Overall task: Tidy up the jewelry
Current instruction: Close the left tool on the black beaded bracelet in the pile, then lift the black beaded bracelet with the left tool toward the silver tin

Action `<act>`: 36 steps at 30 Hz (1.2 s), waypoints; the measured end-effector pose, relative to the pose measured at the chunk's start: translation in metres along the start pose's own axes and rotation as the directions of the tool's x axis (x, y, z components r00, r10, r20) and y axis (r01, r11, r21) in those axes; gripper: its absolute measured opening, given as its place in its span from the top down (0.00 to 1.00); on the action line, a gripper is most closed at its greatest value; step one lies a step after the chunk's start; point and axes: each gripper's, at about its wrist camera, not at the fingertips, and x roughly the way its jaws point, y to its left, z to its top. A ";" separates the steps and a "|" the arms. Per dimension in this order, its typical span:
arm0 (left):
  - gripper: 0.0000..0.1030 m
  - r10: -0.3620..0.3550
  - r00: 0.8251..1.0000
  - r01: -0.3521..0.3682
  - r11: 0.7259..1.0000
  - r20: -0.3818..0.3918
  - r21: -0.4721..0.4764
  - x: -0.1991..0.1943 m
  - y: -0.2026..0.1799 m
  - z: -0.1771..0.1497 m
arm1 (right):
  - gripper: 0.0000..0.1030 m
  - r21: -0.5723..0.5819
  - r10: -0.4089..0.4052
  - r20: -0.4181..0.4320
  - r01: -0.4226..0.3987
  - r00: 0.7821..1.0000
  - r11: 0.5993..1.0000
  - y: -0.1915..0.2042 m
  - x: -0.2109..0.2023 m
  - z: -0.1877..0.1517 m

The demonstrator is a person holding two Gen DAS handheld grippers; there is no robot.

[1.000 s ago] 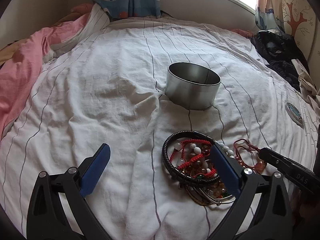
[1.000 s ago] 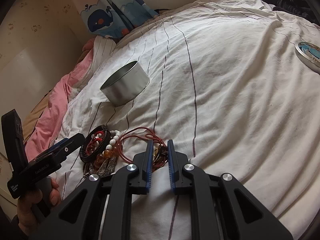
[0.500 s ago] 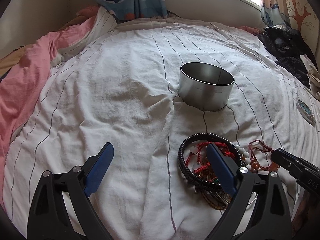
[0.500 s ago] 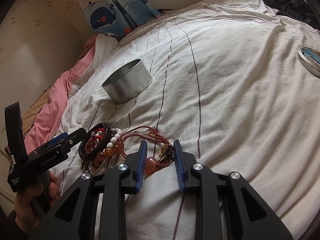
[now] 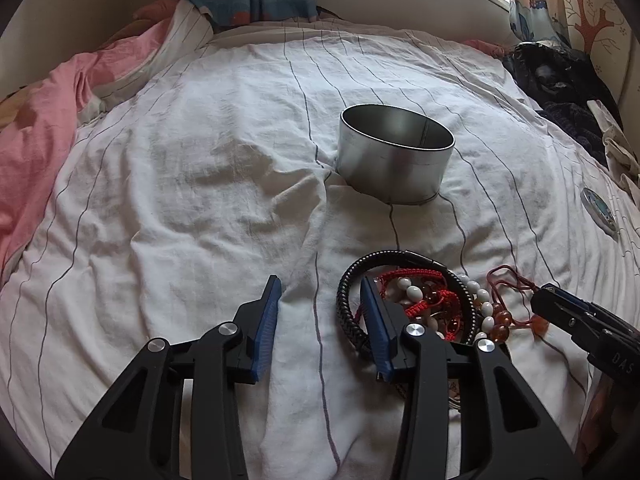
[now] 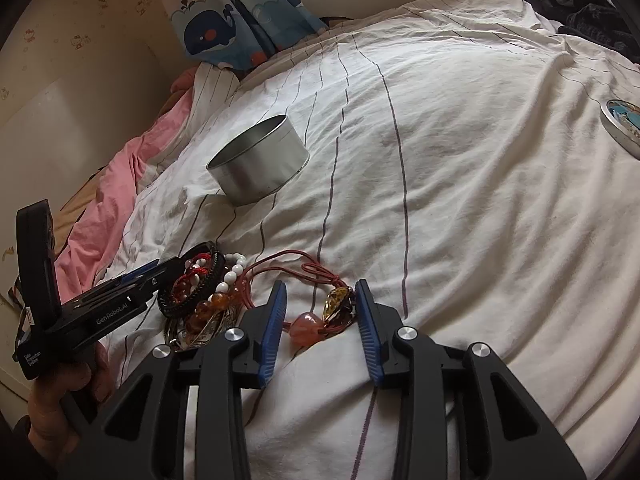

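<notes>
1. The jewelry pile (image 5: 424,312) lies on the striped bedsheet (image 5: 200,200), at about 6 o'clock from the open round tin (image 5: 394,160), near it but apart. The tin looks empty from here, so I judge the sorting barely begun.
2. The step in hand looks like a first pick. To do it well, close the right gripper (image 6: 320,312) on the pink stone (image 6: 306,328) or the amber pendant (image 6: 340,304) rather than the thin red cord (image 6: 280,264), lift straight up, and watch that the cord does not drag the white beads (image 6: 232,272).
3. The right jaws stand moderately apart, bracketing both pendants; they hold nothing.
4. The left gripper (image 5: 320,304) is half open and also empty. Its right finger sits inside the black braided bracelet (image 5: 348,308), at the ring's 8 o'clock edge; its left finger rests over bare sheet.
5. The tin lid (image 6: 622,124) lies well apart, at 3 o'clock.
</notes>
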 end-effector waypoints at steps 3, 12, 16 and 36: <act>0.68 -0.016 1.000 0.016 1.000 -0.005 -0.023 0.003 0.004 0.001 | 0.66 0.001 0.001 0.000 -0.001 1.000 1.000 0.000 0.000 0.000; 0.93 -0.046 0.999 0.046 0.999 -0.011 0.015 -0.002 -0.001 0.000 | 0.64 -0.007 -0.008 -0.012 0.008 1.000 1.000 0.001 0.003 -0.001; 0.93 -0.040 0.999 0.040 0.999 0.021 0.006 -0.016 0.002 0.002 | 0.65 -0.007 -0.010 -0.009 0.010 1.000 1.000 0.001 0.003 -0.001; 0.97 -0.112 0.993 0.110 0.992 0.023 0.065 -0.024 -0.006 0.005 | 0.62 -0.010 -0.008 -0.012 0.008 1.000 1.000 0.002 0.004 -0.002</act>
